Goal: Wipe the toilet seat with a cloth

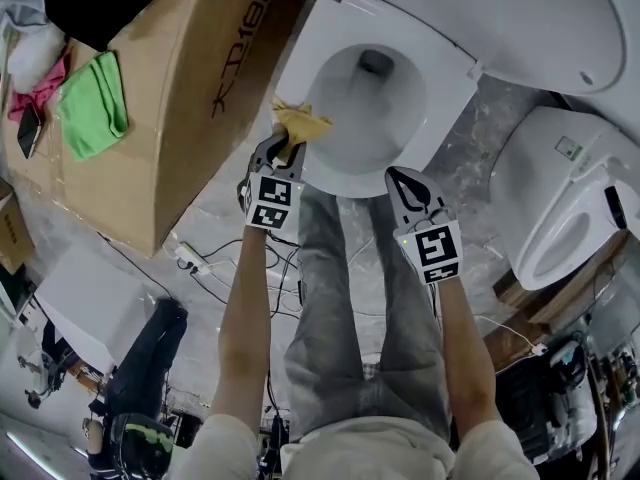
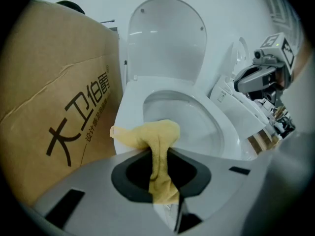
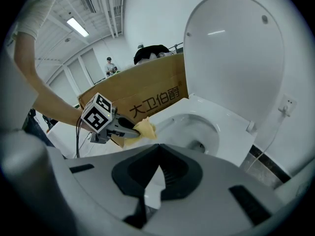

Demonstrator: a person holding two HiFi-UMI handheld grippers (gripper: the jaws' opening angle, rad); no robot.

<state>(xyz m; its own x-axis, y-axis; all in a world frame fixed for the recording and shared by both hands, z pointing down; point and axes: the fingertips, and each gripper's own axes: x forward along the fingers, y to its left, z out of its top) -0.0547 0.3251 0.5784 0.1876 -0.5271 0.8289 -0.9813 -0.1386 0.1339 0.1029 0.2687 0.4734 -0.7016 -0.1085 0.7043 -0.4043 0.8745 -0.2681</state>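
The white toilet seat [image 1: 315,63] lies down with its lid [image 1: 480,13] raised. My left gripper [image 1: 285,146] is shut on a yellow cloth [image 1: 300,123], which rests on the seat's near left rim. In the left gripper view the cloth [image 2: 147,134] runs pinched between the jaws of the left gripper [image 2: 158,156] and bunches on the seat [image 2: 221,127]. My right gripper [image 1: 402,178] hovers just in front of the bowl's near right edge, shut and holding nothing. From the right gripper [image 3: 157,149], I see the left gripper [image 3: 110,124] and the cloth [image 3: 142,128] at the rim.
A large cardboard box [image 1: 190,88] stands close to the toilet's left, with a green cloth [image 1: 92,106] on top. A second toilet [image 1: 570,198] sits at the right. Cables [image 1: 215,268] lie on the floor by the person's legs [image 1: 350,298].
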